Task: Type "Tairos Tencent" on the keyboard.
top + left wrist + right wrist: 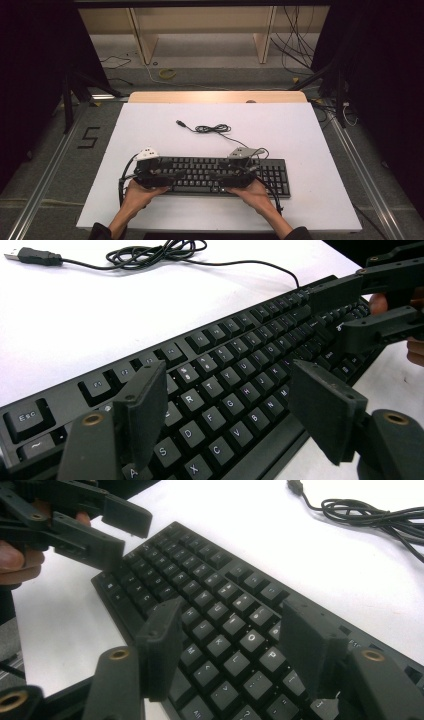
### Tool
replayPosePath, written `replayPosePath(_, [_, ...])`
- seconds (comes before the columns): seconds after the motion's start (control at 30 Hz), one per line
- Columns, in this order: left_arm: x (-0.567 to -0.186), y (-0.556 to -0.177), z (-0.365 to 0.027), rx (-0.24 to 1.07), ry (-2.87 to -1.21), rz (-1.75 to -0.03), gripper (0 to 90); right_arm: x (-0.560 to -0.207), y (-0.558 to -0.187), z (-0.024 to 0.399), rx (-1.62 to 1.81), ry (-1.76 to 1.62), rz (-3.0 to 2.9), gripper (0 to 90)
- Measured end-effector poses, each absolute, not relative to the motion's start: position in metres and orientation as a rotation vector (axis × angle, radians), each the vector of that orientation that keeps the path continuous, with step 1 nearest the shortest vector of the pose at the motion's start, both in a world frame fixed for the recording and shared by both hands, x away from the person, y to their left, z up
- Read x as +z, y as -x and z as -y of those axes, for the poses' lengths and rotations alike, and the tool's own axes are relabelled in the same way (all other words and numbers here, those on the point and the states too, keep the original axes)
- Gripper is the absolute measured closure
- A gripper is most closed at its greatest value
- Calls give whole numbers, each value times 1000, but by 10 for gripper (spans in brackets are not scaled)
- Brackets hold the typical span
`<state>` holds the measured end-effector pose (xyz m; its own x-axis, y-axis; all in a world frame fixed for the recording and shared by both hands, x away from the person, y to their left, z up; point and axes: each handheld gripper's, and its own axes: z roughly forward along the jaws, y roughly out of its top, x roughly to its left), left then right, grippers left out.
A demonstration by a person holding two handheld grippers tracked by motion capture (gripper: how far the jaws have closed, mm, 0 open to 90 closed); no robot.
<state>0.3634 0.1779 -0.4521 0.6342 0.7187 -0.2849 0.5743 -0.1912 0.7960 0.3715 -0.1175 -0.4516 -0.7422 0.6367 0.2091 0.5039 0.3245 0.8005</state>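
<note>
- Hovering over the black keyboard [220, 176] are both grippers; it lies flat on the white table [150, 130], near the person's edge, long side running left to right.
- Left gripper [177, 174]: held in the left hand [140, 192] over the keyboard's left end, jaws pointing inward along the key rows. In the left gripper view its jaws stand spread above the letter keys [220, 405], nothing between them, pads clear of the keycaps.
- Keyboard cable [212, 129]: loosely coiled on the table behind the keyboard, with the USB plug [180, 122] lying free and well apart from both grippers.
- Right gripper [226, 175]: held in the right hand [250, 192] right of centre, left of the number pad, jaws pointing inward toward the left gripper. In the right gripper view its jaws are also apart, over the right-hand letter keys [235, 630], pinching nothing.
- Step in hand, as I judge it: positioning both grippers over the keyboard before any contact; neither has a grip yet.
- Next move, judged: either lower one pad tip onto a single key, or shift the jaws to the front and back edges to clamp the case. Pressing calls for a narrow contact so neighbouring keys stay untouched; lifting calls for both grips level, so the board does not tilt.
</note>
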Motion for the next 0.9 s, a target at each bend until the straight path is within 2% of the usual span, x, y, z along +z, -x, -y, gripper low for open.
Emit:
replayPosePath(0.33, [-452, -357, -182, 190, -1873, -1026, 301, -452, -378, 111, 1367, -1056, -2445, 571])
replayPosePath(0.73, [-453, -351, -189, 203, -1855, -1022, 284, -456, -386, 104, 1286, -1062, -2465, 827])
replayPosePath(0.9, [-453, -348, -192, 216, -1837, -1017, 284, -462, -390, 100, 1233, -1074, -2481, 900])
